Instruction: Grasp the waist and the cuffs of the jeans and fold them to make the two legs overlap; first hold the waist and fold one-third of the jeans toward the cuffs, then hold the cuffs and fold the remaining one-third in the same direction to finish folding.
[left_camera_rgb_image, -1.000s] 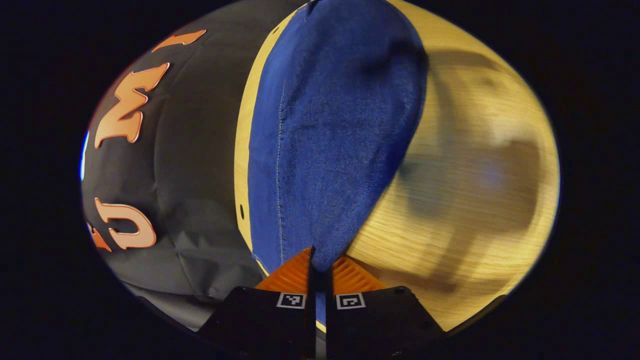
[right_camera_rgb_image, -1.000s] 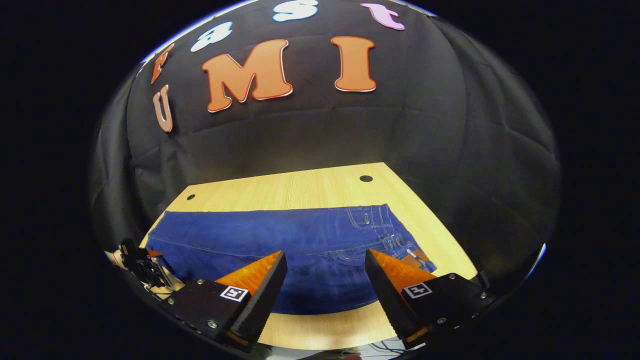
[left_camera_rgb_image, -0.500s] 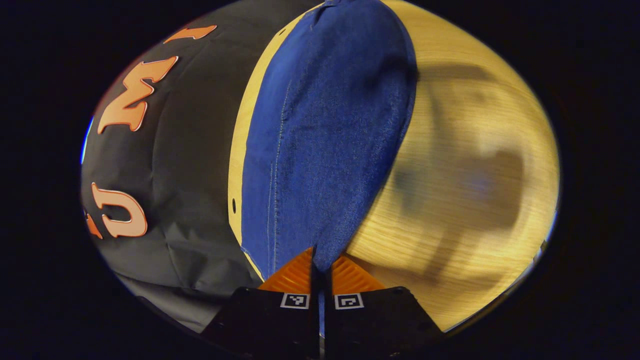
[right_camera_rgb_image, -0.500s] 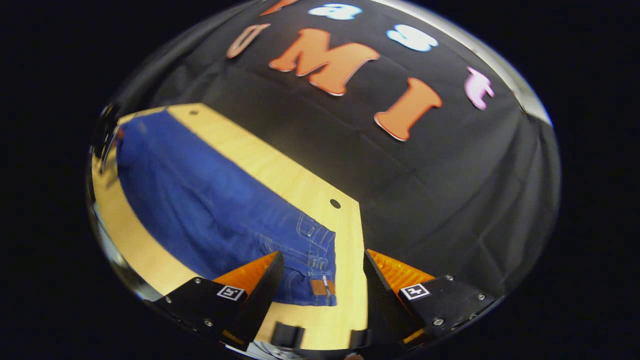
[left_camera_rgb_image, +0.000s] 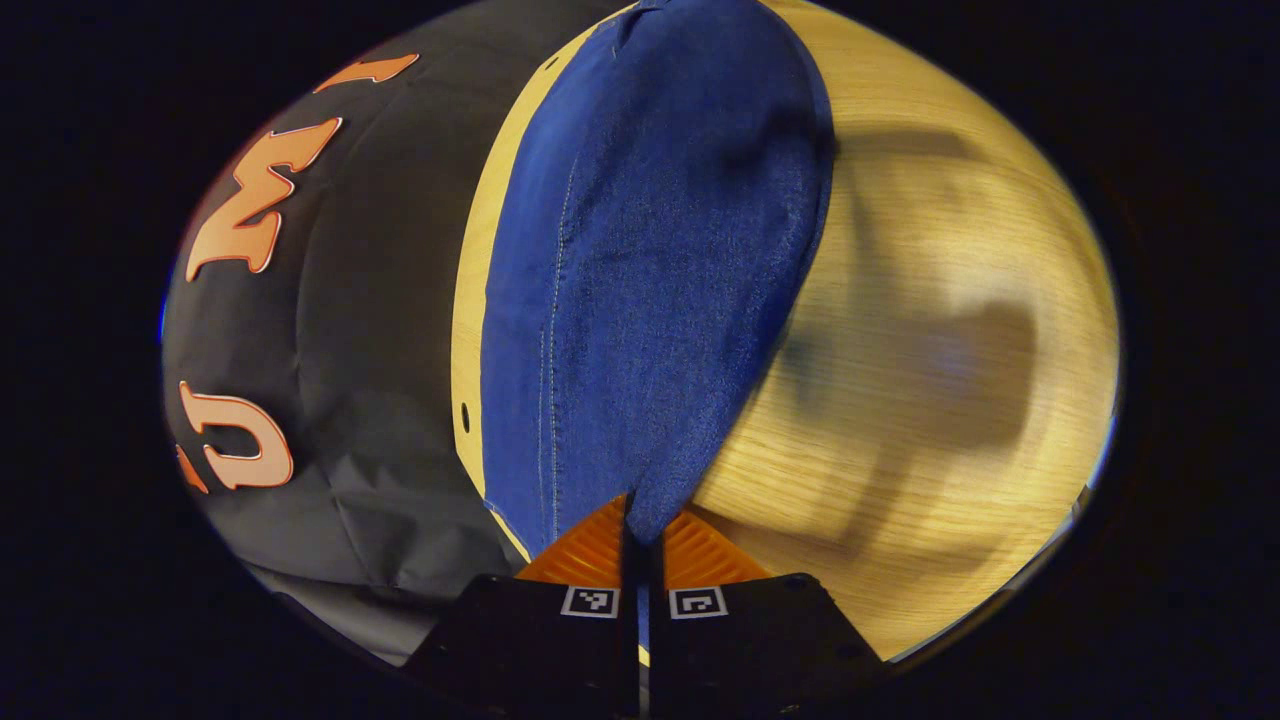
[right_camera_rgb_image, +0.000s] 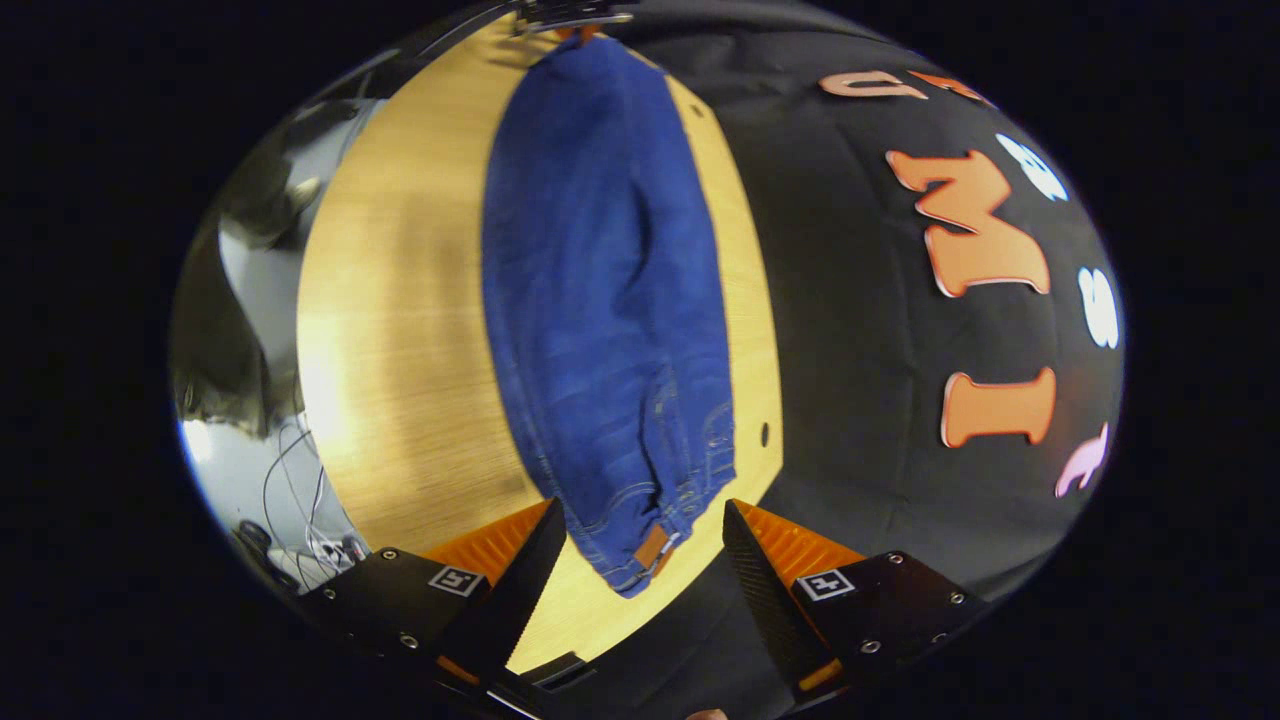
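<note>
In my left gripper view, my left gripper (left_camera_rgb_image: 640, 535) has its fingers pinched together on the near end of the jeans (left_camera_rgb_image: 650, 260), which I take to be the cuffs, though the hem itself is hidden between the pads. The denim runs away toward twelve o'clock along the wooden table (left_camera_rgb_image: 930, 300). In my right gripper view, my right gripper (right_camera_rgb_image: 640, 560) is spread wide and holds nothing; the waist (right_camera_rgb_image: 650, 545) lies on the table just ahead, between the fingers, with the legs stretching off toward twelve o'clock.
</note>
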